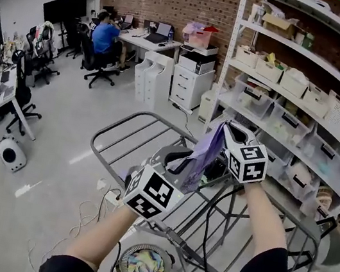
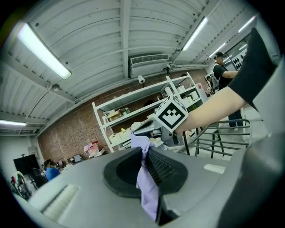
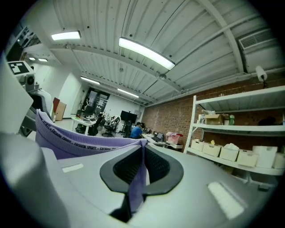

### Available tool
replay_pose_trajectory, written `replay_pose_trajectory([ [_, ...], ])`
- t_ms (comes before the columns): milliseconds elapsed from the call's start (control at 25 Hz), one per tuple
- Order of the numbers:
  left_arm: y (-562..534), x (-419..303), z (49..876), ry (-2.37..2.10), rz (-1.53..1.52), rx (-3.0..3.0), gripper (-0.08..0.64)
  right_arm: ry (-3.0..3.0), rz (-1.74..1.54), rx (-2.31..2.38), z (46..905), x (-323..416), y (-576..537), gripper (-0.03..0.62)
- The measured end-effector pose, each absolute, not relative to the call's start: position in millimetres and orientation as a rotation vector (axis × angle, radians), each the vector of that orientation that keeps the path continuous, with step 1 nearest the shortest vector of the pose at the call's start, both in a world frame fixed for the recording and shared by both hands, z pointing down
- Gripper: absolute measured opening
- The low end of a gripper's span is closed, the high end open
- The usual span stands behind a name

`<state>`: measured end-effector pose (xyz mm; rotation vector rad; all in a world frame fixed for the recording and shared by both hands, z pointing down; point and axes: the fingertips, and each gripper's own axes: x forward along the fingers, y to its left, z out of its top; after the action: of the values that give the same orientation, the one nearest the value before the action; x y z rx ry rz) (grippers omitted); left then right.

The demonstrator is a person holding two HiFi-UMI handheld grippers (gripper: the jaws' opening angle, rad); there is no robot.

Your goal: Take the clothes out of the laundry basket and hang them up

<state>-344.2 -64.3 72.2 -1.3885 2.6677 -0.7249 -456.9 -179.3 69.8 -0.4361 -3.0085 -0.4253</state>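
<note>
Far left, a person in a blue shirt (image 1: 103, 35) sits at a table (image 1: 149, 42) by the brick wall, office chairs around them, well away from us.

Coming across, here's the grey drying rack (image 1: 128, 132), its left wing spread out level over the floor. Down at the bottom, between our arms and under the rack, sits the round laundry basket (image 1: 124, 257) with colourful clothes (image 1: 146, 261) in it.

Now our left tool (image 1: 180, 161), marker cube facing up: it's clenched on a purple garment (image 1: 203, 152). In the left gripper view the jaws of the left tool (image 2: 144, 153) are pressed together with a fold of the purple garment (image 2: 149, 187) pinched between the ribbed pads, the cloth trailing down below them.

The garment runs up and to the right from there, held in the air above the rack's middle. Whether it touches the bars we cannot tell.

On to our right tool (image 1: 224, 130), higher and further out: it's clamped on the same garment too. In the right gripper view the right tool (image 3: 142, 153) has the cloth nipped between its pads, and the garment's printed band (image 3: 67, 140) stretches off towards the other tool.

Far right, white shelves (image 1: 291, 111) loaded with storage bins (image 1: 294, 84) run along the wall just beyond the rack.
</note>
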Motion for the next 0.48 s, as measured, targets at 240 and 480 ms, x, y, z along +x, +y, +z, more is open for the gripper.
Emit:
replay_pose_trajectory([
  [240,-111,-294,134,2.664,-0.709,-1.568,0.026,-2.946,-0.343,-0.468,124,-409,-227,0.025],
  [480,-158,-254,190,2.649,-0.766,-1.697,0.026,-2.891,-0.253,-0.396,170,-369,-281,0.025],
])
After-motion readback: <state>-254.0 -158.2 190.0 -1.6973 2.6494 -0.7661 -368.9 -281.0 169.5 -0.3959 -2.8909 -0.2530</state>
